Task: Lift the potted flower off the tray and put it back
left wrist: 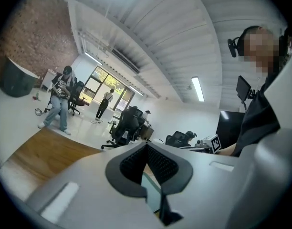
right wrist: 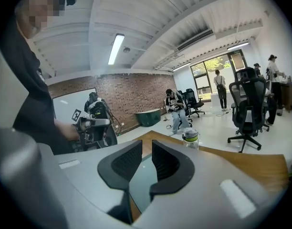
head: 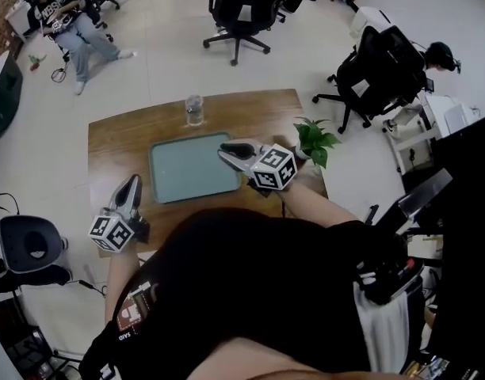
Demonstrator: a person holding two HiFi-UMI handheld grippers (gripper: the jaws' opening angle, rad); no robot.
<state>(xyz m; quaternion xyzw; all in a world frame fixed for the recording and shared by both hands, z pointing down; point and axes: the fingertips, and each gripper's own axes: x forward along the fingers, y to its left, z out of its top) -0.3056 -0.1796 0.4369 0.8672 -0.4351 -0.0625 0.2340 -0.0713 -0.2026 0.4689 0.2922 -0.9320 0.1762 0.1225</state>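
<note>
My left gripper [head: 132, 183] is pinched shut and my right gripper [head: 225, 151] barely apart, both empty. The potted flower [head: 314, 139] stands right of centre, off the tray [head: 183, 176]. I'd open the right gripper wide and approach its pot squarely.

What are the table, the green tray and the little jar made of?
The table looks like wood, or a wood-look top: brown with streaky grain and a dull sheen. The tray seems plastic: one flat, smooth grey-green colour with a raised rim. The jar is see-through, so glass or clear plastic; I can't tell which.
</note>
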